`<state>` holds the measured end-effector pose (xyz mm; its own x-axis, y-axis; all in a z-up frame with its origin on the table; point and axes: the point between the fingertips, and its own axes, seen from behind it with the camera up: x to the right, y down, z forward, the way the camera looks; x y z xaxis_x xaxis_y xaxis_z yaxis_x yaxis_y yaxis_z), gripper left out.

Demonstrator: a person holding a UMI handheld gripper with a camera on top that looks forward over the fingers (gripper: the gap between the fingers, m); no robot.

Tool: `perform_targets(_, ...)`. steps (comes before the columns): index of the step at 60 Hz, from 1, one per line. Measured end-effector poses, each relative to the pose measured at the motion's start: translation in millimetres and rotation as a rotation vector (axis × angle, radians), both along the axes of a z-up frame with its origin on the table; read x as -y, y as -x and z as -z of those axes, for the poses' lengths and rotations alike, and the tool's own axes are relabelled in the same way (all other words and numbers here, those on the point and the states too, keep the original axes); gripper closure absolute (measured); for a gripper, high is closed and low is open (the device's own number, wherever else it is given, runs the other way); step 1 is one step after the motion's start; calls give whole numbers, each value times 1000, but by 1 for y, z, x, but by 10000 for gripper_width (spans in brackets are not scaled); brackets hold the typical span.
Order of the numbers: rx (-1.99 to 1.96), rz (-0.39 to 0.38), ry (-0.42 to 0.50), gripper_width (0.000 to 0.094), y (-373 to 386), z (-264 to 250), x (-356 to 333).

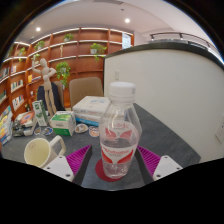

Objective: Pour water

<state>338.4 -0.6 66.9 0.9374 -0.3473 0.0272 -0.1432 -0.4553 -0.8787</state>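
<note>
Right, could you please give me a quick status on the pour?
Gripper shut on clear plastic water bottle, upright, white cap on. Cream mug left of fingers, not yet reached. Nothing between.

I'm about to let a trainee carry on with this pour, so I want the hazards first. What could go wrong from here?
1. The bottle still wears its white cap; tipping it now would likely pour nothing.
2. The gripper has the bottle between its fingers, but contact is unclear; it could slip when lifted.
3. The mug sits close beside the left finger; swinging the bottle towards it could knock it.
</note>
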Motion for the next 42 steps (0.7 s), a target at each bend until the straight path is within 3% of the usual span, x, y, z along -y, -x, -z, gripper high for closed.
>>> perform_targets(15,-91,-58,126,48,37,2,57)
perform_targets(25,-157,-114,192,47,70,-36,91)
perform_targets(31,-151,-142,198,47,80,-69,103)
perform_targets(42,-124,-192,116,48,95,-124,103)
